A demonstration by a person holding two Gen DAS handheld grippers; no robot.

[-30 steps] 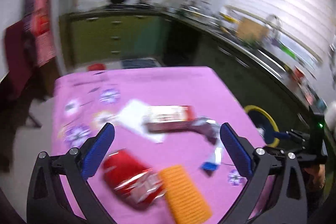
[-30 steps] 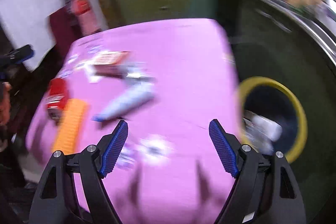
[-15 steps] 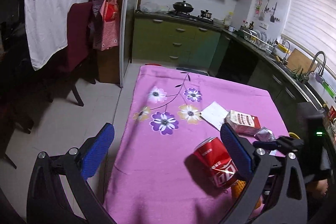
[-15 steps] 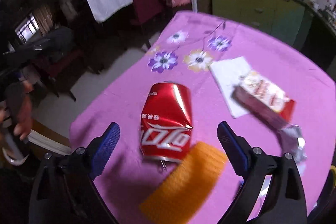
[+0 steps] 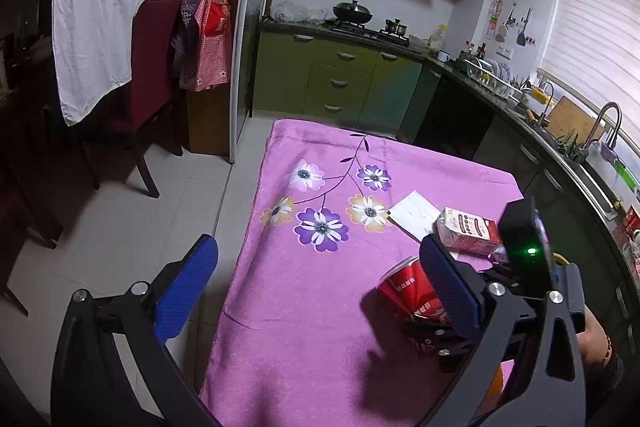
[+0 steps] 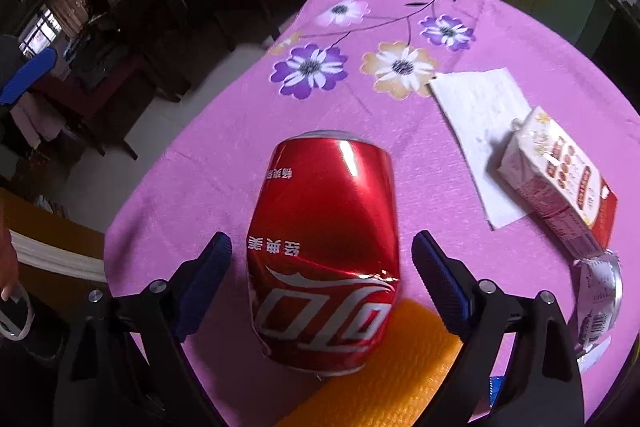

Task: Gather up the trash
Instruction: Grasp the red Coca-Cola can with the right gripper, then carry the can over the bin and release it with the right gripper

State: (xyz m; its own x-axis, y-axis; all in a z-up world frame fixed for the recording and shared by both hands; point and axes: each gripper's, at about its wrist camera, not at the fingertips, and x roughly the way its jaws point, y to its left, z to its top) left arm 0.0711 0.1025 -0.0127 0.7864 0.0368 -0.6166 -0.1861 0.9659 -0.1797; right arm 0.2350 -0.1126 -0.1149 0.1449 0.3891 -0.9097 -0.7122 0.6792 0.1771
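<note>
A dented red cola can [image 6: 328,195] lies on its side on the pink flowered tablecloth [image 6: 224,155]. My right gripper [image 6: 322,255] points steeply down over it. Its blue pads straddle the can's lower half with small gaps on both sides, and the jaws are closing. An orange ribbed pad [image 6: 384,379] lies under the can's near end. In the left wrist view the can [image 5: 400,283] shows partly behind my right finger. My left gripper [image 5: 318,251] is open and empty over the table's near left edge.
A white napkin [image 6: 480,111], a red-and-white carton [image 6: 560,179] and a crumpled silver wrapper [image 6: 600,291] lie right of the can. A dark red chair [image 5: 152,67] stands left of the table, with green cabinets [image 5: 340,83] behind and a sink counter [image 5: 560,131] at right.
The right gripper swung from the yellow-rimmed bin side across the table and came down over the red can. The left gripper swung left toward the table's edge, then held still.
</note>
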